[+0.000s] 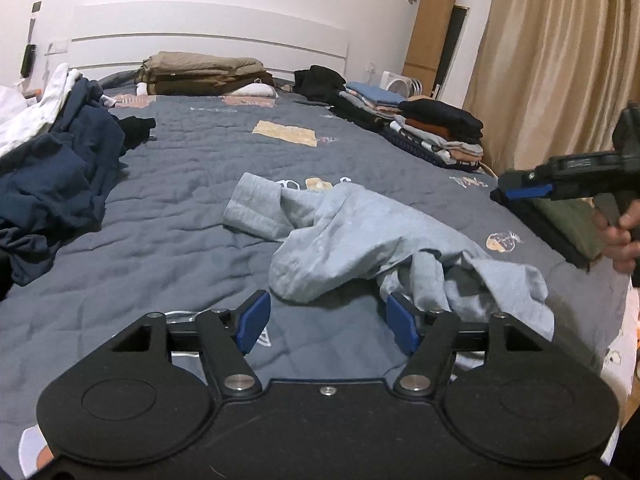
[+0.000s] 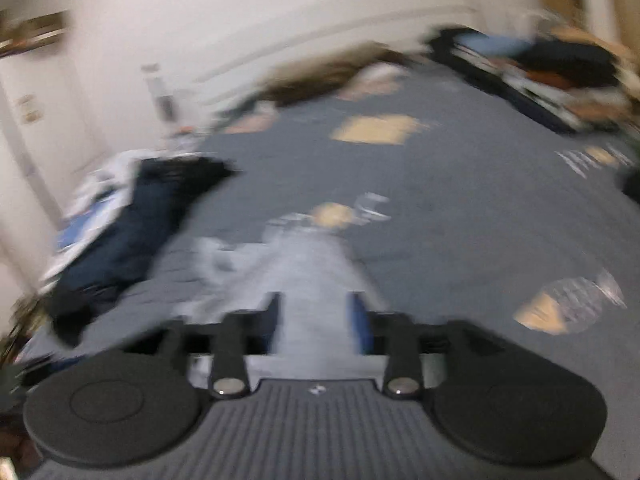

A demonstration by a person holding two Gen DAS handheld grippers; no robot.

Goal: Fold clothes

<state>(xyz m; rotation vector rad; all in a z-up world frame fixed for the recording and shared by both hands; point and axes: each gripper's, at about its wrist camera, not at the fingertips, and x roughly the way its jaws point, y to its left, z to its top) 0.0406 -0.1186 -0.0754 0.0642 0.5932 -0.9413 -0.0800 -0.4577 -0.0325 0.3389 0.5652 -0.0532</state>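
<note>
Light grey garment [image 1: 360,236] lay crumpled on the near part of the blue-grey quilted bed [image 1: 180,184], unfolded.

My left claw [image 1: 326,322] hovered released just short of it; my right claw [image 2: 316,320] looked released, grey cloth between its jaws, blur hiding any grip.

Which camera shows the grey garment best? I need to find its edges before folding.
The left wrist view: the grey garment lies crumpled and sharp on the bed. The right wrist view shows it only as a motion-blurred strip, edges unreadable.
</note>
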